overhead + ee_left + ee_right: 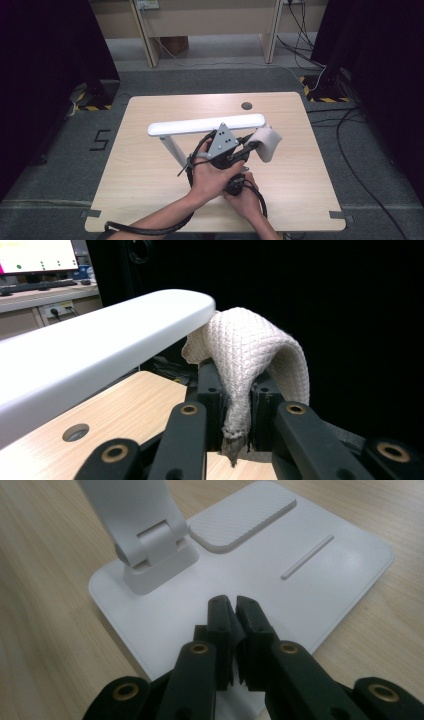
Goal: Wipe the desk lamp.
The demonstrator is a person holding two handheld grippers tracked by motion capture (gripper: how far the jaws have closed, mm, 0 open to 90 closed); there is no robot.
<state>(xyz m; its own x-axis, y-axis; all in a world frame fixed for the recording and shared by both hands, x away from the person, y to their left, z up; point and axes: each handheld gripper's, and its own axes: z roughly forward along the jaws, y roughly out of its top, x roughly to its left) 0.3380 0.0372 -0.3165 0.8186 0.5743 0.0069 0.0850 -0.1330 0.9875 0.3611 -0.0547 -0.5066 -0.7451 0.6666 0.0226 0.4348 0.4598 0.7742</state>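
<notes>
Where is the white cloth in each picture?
High view: the cloth is right of centre, at the right end of the lamp bar.
Left gripper view: cloth in the centre, pinched by the left gripper.
Right gripper view: not in it.
Shared landmark: the lamp.

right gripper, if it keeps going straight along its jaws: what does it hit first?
Most likely the lamp's flat white base. The right gripper, jaws shut on nothing, points down at the plate just ahead, right of the hinge. Whether the tips already touch it is unclear.
</notes>
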